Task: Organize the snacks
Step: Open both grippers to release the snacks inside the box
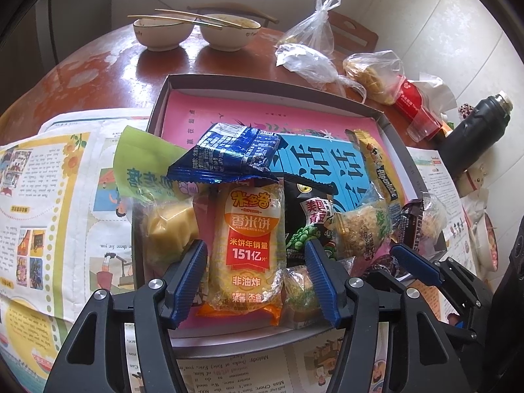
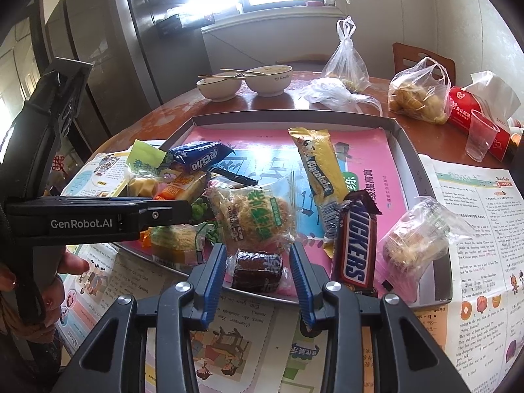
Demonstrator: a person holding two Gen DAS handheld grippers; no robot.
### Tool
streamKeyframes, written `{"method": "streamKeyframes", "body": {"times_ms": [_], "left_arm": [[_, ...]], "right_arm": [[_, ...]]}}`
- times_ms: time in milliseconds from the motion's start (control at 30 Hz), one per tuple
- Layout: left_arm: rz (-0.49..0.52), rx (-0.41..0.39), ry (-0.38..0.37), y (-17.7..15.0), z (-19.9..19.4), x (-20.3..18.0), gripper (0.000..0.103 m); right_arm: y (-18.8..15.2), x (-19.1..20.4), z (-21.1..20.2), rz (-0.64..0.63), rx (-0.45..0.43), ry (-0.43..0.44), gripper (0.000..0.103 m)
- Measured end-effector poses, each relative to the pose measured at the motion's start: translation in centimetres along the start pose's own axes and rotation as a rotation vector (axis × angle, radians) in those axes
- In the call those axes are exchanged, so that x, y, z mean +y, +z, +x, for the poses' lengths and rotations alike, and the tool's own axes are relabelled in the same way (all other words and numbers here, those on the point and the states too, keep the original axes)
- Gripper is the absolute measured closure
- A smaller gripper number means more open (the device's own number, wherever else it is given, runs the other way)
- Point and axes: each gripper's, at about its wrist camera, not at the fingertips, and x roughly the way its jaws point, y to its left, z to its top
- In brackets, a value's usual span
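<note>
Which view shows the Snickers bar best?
The right wrist view: the Snickers bar lies fully visible in the tray, its lettering readable. The left wrist view shows only its dark end at the tray's right side, partly hidden by other snacks.

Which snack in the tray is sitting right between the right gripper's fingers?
The small dark brown wrapped cake, at the tray's near edge. It lies between the right gripper's open fingers; the Snickers bar lies just outside them.

Both grippers (image 1: 257, 278) (image 2: 258, 276) are black with ribbed blue pads and silver screws; one reads "GenRobot.AI".
</note>
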Motion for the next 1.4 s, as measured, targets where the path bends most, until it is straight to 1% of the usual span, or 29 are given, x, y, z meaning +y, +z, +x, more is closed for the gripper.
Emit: {"method": "streamKeyframes", "body": {"times_ms": [633,967,1167,1233,1400], "left_arm": [[0.027,-0.009,0.019,0.2,0.5,-0.4,0.039],[0.035,0.0,0.026,0.4,0.7,-0.5,0.039],[0.054,-0.003,0.039,0.3,0.5,-0.8,0.038],[0.055,-0.005,0.038,0.3,0.4,-0.8,0.038],[0.065,-0.015,0.028,0.1,0.0,-1.0,0.03]], "right_arm": [[0.1,-0.4,-1.0,0.024,-0.03,-0.003,0.059],[0.3,-0.5,-1.3,0.039,-0.045,-0.02,0.051],[0.6,-0.7,-1.5,0.041,-0.052,-0.038,0.049],[0.6,-0.8,-1.5,0.043,-0.053,-0.041,0.049],[0.5,-1.0,-1.5,0.047,-0.055,-0.054,0.047]]}}
